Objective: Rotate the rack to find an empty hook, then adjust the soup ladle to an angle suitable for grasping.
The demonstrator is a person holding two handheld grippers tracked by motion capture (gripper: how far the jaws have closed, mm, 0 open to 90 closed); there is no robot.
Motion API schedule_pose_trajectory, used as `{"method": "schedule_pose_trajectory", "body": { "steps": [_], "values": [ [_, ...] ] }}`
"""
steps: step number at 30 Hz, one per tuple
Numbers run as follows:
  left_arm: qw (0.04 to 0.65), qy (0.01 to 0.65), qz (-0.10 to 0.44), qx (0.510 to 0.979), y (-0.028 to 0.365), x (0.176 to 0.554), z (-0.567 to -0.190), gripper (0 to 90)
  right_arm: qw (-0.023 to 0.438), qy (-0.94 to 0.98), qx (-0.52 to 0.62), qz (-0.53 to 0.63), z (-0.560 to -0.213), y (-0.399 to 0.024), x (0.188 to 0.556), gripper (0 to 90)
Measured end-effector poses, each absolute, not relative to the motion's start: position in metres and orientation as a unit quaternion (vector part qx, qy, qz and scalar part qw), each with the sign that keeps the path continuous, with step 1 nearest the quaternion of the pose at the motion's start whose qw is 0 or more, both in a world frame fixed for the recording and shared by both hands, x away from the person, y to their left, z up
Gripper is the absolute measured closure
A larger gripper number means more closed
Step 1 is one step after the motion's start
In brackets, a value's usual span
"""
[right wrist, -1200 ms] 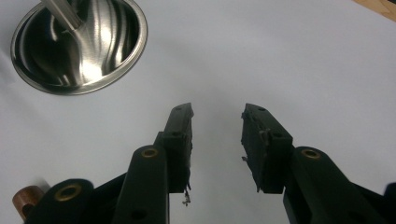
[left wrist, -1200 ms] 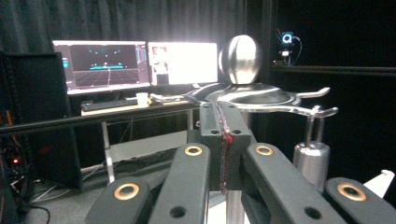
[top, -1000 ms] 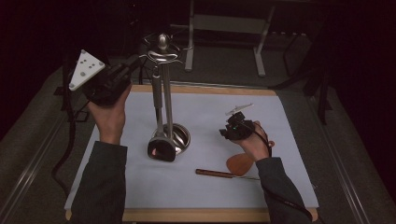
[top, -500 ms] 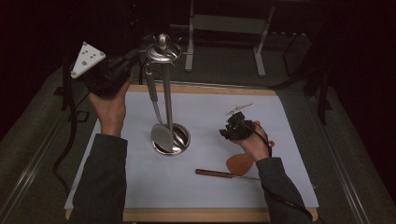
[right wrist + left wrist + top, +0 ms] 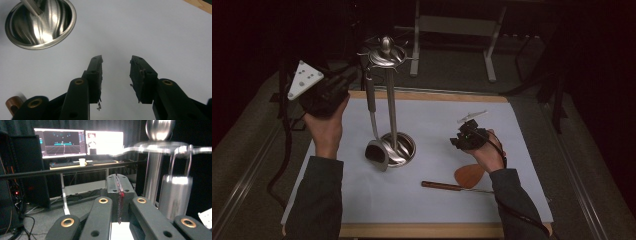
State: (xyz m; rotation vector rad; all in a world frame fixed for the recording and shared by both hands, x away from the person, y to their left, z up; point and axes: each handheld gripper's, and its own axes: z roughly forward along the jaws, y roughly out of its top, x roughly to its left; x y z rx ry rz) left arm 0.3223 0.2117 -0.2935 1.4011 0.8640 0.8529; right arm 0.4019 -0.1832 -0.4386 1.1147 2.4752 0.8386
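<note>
From above, the left hand-held gripper [image 5: 343, 82] is raised beside the top of the steel utensil stand [image 5: 388, 55], just next to the upper end of the ladle [image 5: 373, 125] that hangs by its loop from one of the stand's hooks. The ladle's handle runs down alongside the stand's pole and its dark bowl sits low against the rim of the round base, over the pale mat [image 5: 422, 125] that covers the surface. Off to the right, well apart from the stand, the right hand-held gripper [image 5: 460, 141] rests low over the mat, and just beside that hand lies a wooden spatula [image 5: 459, 180], blade near the wrist, handle pointing left. Looking along the left hand-held gripper [image 5: 119, 195], its two jaws meet flat together with nothing clamped between them; the stand's pole [image 5: 153, 175] rises just beyond to the right, and the ladle's handle [image 5: 176, 195] hangs from its wire loop beside that, clear of the jaws. Looking along the right hand-held gripper [image 5: 116, 75], its jaws stand apart and have just been opening, with bare mat between them; the stand's round base [image 5: 41, 23] lies ahead at upper left, and the spatula's handle end [image 5: 12, 105] peeks in at the bottom left.
</note>
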Motion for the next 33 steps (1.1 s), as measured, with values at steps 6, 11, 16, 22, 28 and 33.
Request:
{"method": "schedule_pose_trajectory", "body": {
  "steps": [6,11,16,22,28,33],
  "values": [
    [0.592,0.39,0.361,0.606,0.22,0.314,-0.322,88.6,0.151,0.863,0.387,0.288,-0.439,-0.186,0.403,61.4],
    [0.589,0.408,0.341,0.608,0.229,0.304,-0.359,86.3,0.154,0.867,0.381,0.281,-0.44,-0.189,0.402,61.0],
    [0.582,0.425,0.326,0.611,0.234,0.299,-0.387,84.3,0.157,0.871,0.375,0.276,-0.439,-0.194,0.401,60.6],
    [0.577,0.432,0.306,0.622,0.238,0.292,-0.435,80.8,0.148,0.878,0.362,0.275,-0.441,-0.197,0.399,59.6],
    [0.564,0.429,0.301,0.639,0.235,0.289,-0.466,79.3,0.145,0.884,0.355,0.268,-0.443,-0.198,0.399,58.9],
    [0.56,0.434,0.3,0.639,0.236,0.288,-0.486,79.4,0.144,0.891,0.345,0.259,-0.445,-0.197,0.396,58.6]
  ]
}}
